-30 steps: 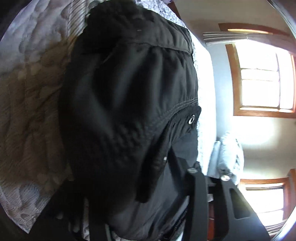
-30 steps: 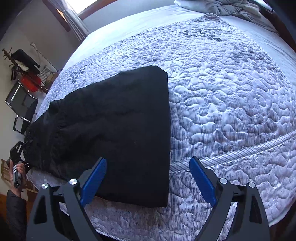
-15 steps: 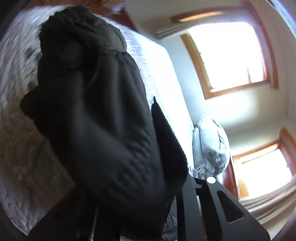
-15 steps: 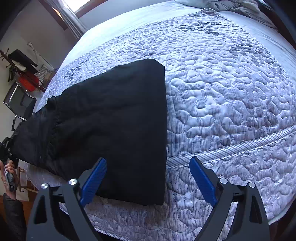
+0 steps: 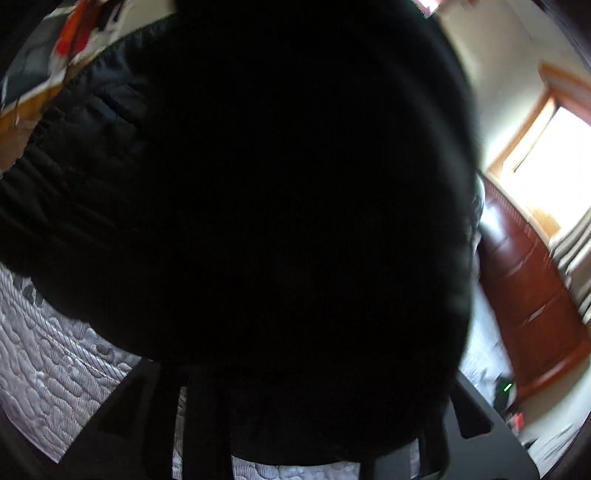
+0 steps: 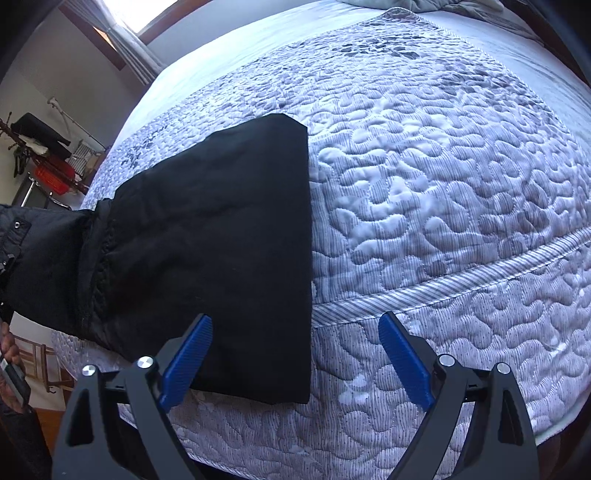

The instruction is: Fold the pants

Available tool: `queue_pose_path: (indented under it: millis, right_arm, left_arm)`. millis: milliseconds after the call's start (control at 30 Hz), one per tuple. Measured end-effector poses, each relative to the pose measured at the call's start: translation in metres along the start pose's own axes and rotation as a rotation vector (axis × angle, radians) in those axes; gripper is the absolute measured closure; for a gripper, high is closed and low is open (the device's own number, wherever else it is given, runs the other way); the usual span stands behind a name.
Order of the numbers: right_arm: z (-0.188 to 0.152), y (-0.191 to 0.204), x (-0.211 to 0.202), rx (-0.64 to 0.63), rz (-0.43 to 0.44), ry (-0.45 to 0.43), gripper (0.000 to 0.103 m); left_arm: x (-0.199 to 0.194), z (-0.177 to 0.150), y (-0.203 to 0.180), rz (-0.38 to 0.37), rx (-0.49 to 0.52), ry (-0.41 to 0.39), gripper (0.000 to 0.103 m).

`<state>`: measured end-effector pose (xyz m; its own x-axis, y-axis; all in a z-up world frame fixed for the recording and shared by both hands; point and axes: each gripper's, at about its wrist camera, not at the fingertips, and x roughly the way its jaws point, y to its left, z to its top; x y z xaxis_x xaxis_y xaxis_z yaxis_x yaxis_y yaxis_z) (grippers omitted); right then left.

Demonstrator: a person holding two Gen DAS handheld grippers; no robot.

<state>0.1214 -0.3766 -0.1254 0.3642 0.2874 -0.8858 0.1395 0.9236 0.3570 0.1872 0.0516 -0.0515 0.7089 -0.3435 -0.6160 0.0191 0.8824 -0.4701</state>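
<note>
Black pants (image 6: 207,240) lie folded on the quilted bed (image 6: 443,184), their straight folded edge to the right. Their waist end (image 6: 44,251) is raised off the bed's left side. In the left wrist view the same black cloth (image 5: 277,184) fills nearly everything and drapes over my left gripper (image 5: 325,387). Its jaws are opening with the cloth between them, and the fingertips are hidden. My right gripper (image 6: 295,354) hangs open over the near bed edge, its blue pads (image 6: 186,363) on either side of the pants' near right corner without touching it.
A person's hand (image 6: 9,350) shows at the lower left beside the bed. A clothes rack with a red item (image 6: 51,173) stands by the far left wall. Crumpled bedding (image 6: 443,7) lies at the head of the bed. A wooden dresser (image 5: 528,295) and a bright window (image 5: 554,166) are on the right.
My left gripper has risen and rolled, lifting the waist end off the bed's left side; the black cloth now covers its view. The right gripper has stayed put.
</note>
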Motion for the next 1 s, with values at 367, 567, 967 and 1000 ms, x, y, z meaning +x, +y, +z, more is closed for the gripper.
queue_pose_path:
  millis: [367,567,967,1000]
  right_arm:
    - [-0.002,-0.019,-0.011,0.054,0.002,-0.018,0.011]
    - [-0.005,-0.027,-0.013,0.080,0.004,-0.018,0.011]
    - [-0.002,-0.020,-0.034,0.061,0.014,-0.087,0.011]
    - [-0.002,-0.018,-0.038,0.057,0.016,-0.099,0.011]
  left_arm:
    - [0.045,-0.038,-0.049,0.058,0.249,0.137,0.056]
    - [0.054,-0.066,-0.069,0.075,0.365,0.217,0.040]
    - [0.057,-0.105,-0.072,0.032,0.422,0.343,0.012]
    - [0.054,-0.103,-0.069,0.023,0.397,0.344,0.012]
